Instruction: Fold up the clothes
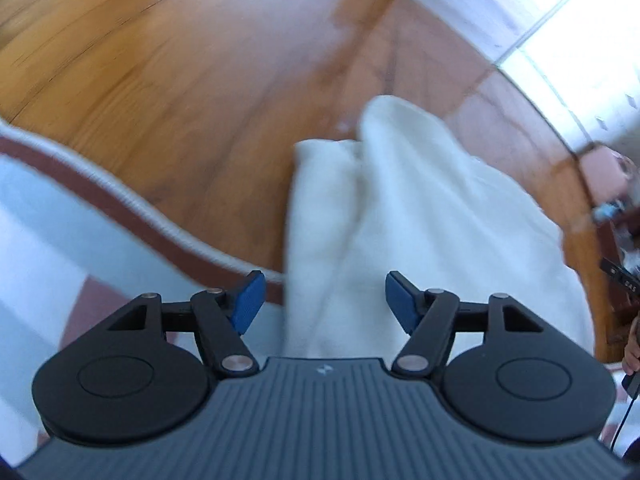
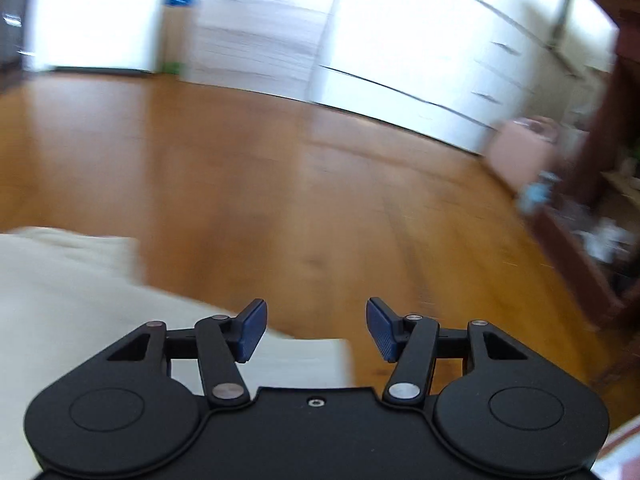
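Both claws released above a cream garment

The left claw [image 1: 325, 300] gapes, empty, over the cream garment [image 1: 400, 208], which runs ahead of it onto the wooden floor [image 1: 180, 80]; only this view shows the red-bordered rug [image 1: 120, 208] to its left. The right claw [image 2: 317, 330] gapes too, garment at its left, white drawers [image 2: 420, 60] far ahead.

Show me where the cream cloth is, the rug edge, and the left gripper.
Cream cloth [image 1: 420, 208], left wrist view, on its middle fold.
Rug [image 1: 132, 208], left wrist view, on its brown border.
Left gripper [image 1: 322, 300], left wrist view, midway between its open fingertips.
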The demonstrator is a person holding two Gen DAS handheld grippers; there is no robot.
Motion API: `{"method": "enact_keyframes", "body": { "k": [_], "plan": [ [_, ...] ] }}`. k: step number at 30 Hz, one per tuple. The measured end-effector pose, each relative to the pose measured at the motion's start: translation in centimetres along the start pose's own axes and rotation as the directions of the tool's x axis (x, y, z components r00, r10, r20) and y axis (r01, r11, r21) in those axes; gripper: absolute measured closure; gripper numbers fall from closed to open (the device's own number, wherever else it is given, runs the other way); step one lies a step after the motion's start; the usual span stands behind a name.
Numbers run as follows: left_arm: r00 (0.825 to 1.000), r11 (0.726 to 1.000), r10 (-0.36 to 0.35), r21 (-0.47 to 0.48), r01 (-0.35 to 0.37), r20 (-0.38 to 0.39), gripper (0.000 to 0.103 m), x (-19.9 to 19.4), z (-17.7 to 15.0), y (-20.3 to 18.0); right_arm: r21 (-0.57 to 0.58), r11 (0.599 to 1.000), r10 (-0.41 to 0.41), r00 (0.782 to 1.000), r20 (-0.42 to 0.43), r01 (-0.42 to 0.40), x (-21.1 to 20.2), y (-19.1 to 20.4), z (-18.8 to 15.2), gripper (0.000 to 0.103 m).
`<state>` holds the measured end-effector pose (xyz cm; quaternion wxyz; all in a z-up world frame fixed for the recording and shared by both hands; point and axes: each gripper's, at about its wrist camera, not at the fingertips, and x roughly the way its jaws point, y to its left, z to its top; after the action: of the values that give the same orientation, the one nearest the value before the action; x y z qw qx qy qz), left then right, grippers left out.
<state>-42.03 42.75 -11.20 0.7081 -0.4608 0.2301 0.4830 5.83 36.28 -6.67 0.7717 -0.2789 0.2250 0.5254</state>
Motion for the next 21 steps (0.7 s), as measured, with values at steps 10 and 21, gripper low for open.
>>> {"method": "enact_keyframes", "body": {
  "k": [10,21],
  "plan": [
    [0.996,0.961,0.088,0.262,-0.091,0.022,0.092,4.1,-0.6,-4.4,0.005,0.918,0.394,0.914,-0.099,-0.395,-5.2,7.7,-4.7,0.042],
    [0.926,0.901,0.377,0.228,-0.368,0.005,0.095,0.4,-0.5,-0.8,0.013,0.942,0.335,0.935,-0.121,-0.336,-4.2,8.3,-7.7,0.044]
  ]
}}
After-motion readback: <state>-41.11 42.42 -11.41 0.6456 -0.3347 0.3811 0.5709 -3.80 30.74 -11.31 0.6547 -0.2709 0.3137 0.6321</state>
